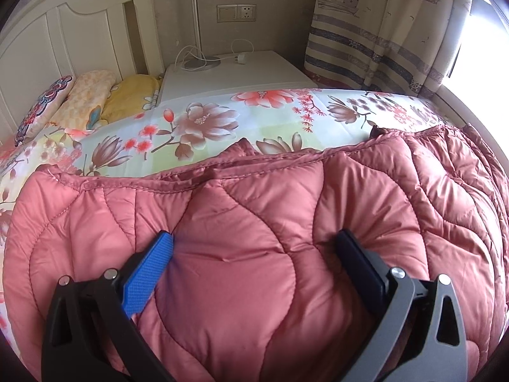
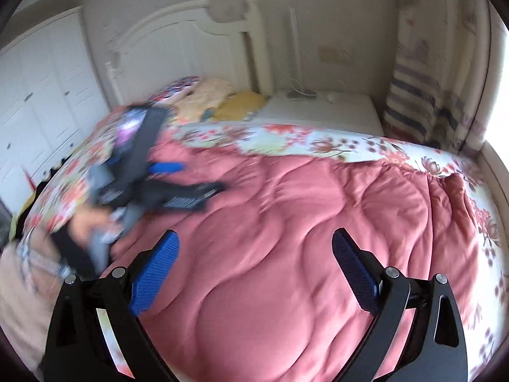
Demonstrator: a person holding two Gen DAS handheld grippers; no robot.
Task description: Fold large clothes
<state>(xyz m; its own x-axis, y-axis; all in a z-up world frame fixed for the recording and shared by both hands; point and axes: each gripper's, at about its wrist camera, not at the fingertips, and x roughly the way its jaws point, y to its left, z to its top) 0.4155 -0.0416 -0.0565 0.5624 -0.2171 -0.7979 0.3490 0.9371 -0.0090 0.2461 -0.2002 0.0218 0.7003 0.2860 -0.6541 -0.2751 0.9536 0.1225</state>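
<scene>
A large pink quilted coat [image 1: 254,222] lies spread across the floral bed sheet [image 1: 222,117]. My left gripper [image 1: 254,248] is open, its fingers pressed down into the padded fabric with a bulge of coat between them. In the right wrist view the same coat [image 2: 302,222] covers the bed, and my right gripper [image 2: 254,248] hovers open just above it, nothing between its blue pads. The left gripper [image 2: 178,178] shows there as a blurred black shape at the coat's left side, held by a person's hand [image 2: 86,222].
Pillows [image 1: 79,98] lie by the white headboard [image 1: 63,31]. A white bedside table [image 1: 235,73] carries a lamp base and a charger cable. Striped curtains [image 1: 381,38] hang at the right by a bright window. White wardrobe doors [image 2: 41,95] stand at the far left.
</scene>
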